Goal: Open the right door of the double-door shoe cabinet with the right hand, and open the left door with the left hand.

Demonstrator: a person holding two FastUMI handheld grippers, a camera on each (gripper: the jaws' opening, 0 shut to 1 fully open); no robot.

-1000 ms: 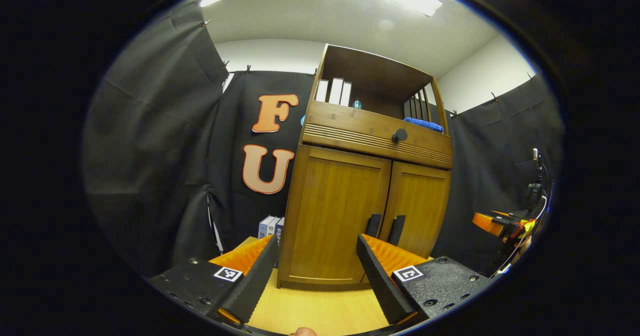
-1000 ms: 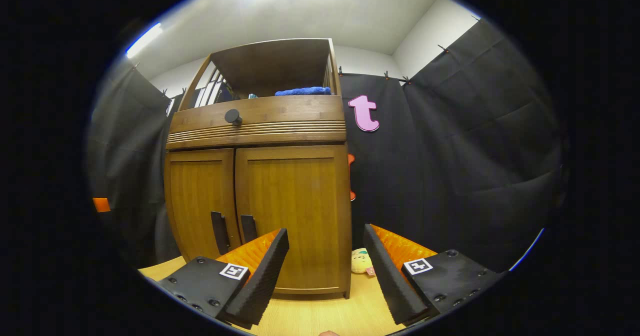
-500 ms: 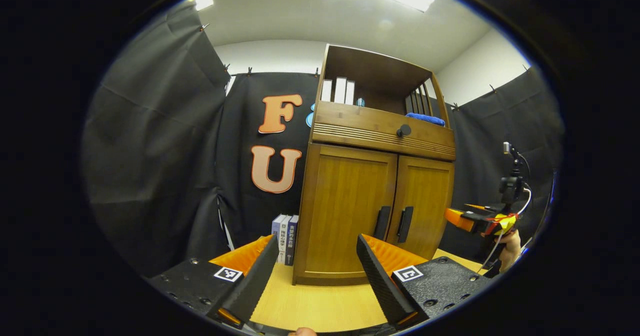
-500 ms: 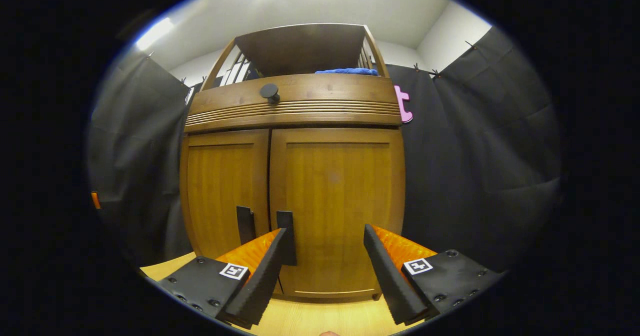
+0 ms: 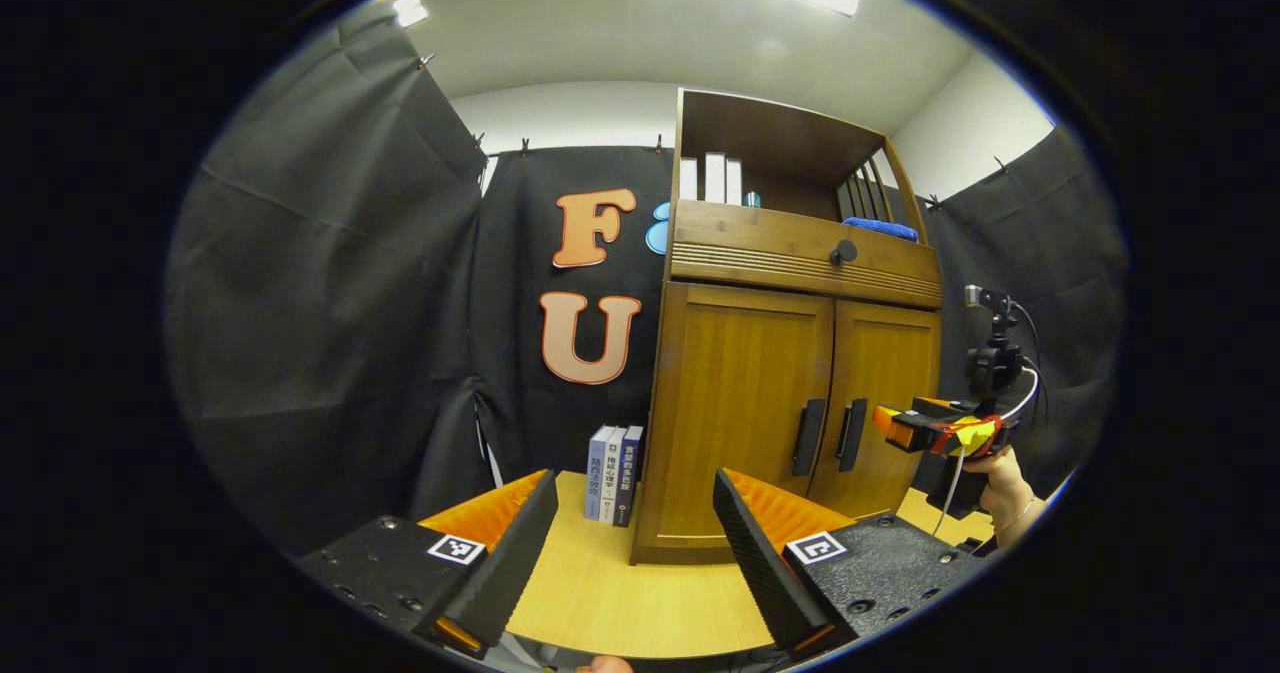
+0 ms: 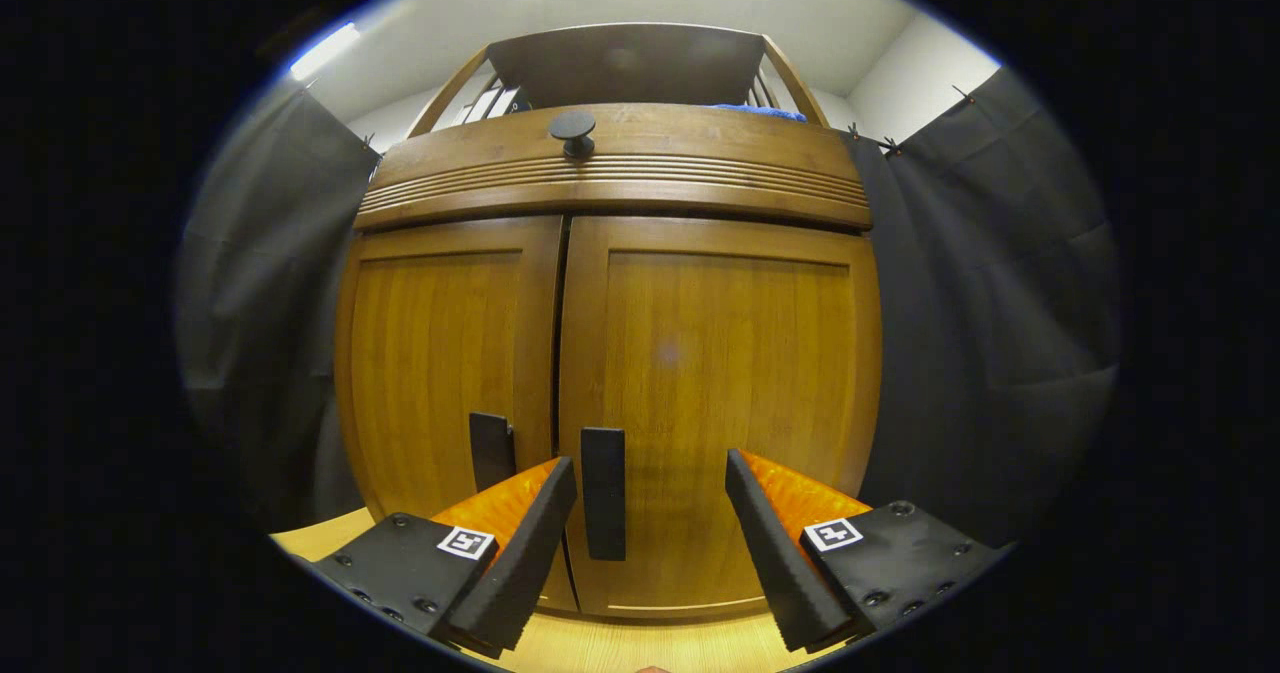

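- The shoe cabinet [image 5: 790, 393] is seen upright on the wooden bench [image 5: 640, 593], near its far edge, with its long axis vertical and its front turned toward both cameras.
- Both doors are shut: the left door [image 6: 445, 363] and the right door [image 6: 720, 393] meet at a vertical seam.
- Two dark vertical bar handles flank that seam: the left handle [image 6: 491, 450] and the right handle [image 6: 603, 493].
- The right gripper [image 6: 650, 543] is held with fingers apart, just in front of the right door; the right handle is seen between them, beside the left-hand finger, untouched.
- The left gripper [image 5: 635, 553] is held spread and empty over the bench's near edge, well apart from the cabinet.
- Books [image 5: 612, 460] are stood upright beside the cabinet's left side.
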